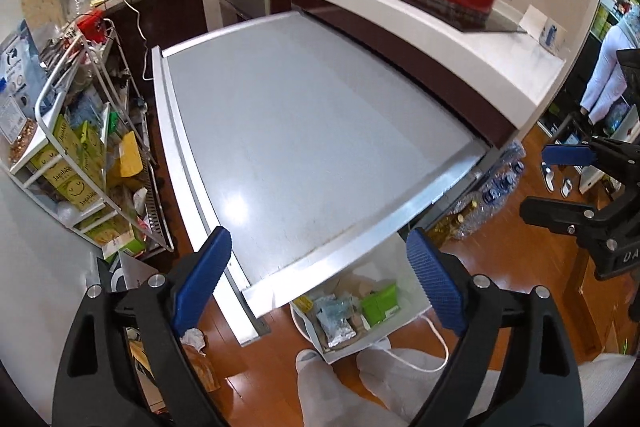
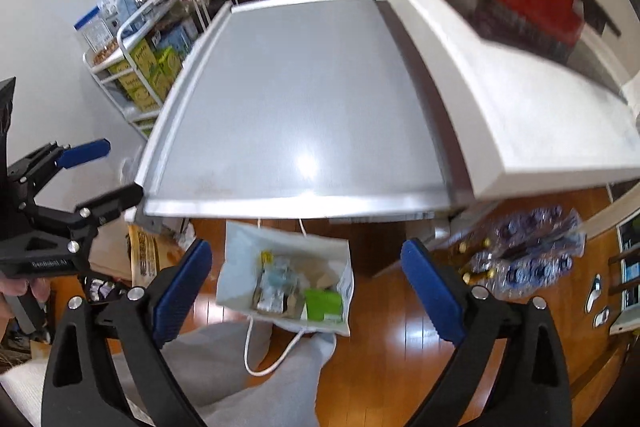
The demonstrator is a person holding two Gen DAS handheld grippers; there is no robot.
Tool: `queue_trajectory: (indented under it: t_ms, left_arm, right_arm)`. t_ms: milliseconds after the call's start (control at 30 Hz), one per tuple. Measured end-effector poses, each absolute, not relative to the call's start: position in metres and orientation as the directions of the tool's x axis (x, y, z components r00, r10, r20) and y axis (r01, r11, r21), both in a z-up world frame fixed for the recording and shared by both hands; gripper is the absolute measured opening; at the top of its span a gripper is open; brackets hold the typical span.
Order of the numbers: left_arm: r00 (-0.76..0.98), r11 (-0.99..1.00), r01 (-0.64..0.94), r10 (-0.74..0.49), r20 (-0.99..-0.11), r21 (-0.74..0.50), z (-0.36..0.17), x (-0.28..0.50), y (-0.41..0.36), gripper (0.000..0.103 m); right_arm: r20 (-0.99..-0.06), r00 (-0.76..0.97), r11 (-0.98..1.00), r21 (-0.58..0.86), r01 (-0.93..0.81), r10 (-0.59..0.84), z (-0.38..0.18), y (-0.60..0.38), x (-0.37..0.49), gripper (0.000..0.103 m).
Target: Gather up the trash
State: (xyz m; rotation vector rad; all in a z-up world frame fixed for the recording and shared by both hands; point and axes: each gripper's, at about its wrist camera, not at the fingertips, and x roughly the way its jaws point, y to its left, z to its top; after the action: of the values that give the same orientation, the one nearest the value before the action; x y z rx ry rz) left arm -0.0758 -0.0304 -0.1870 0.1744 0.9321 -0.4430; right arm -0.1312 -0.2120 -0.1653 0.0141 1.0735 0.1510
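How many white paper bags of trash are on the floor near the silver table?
1. The white paper bag stands open on the wooden floor, partly under the near edge of the silver table, by the person's feet. Others could be hidden beneath the table.

bag: white paper bag (image 2: 240, 267), open, upright on the floor
contents: green packet (image 2: 323, 303), foil wrappers (image 1: 335, 323)
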Motion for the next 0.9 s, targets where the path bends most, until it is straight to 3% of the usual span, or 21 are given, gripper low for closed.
queue_trajectory:
  t_ms: [633, 700, 900]
  left_arm:
    - [0.639, 0.95, 0.306, -0.249, -0.728, -0.056, -0.139, -0.054, -0.015, 0.092]
    - [0.666, 0.956, 0.287, -0.244, -0.705, -0.059, -0.128, -0.05, -0.011, 0.098]
    - [0.748, 0.966, 0.258, -0.209, -0.631, -0.014, -0.098, -0.04, -0.008, 0.098]
  right_arm:
    - [-0.756, 0.649, 0.996, 0.086, -0.039, 0.091, -0.106, -0.204, -0.089, 0.099]
    - [-0.735, 0.672, 0.995, 0.089, -0.04, 0.093, -0.096, -0.203, -0.086, 0.099]
    - [-0.686, 0.722, 0.996, 0.08, -0.046, 0.089, -0.07, -0.194, -0.073, 0.099]
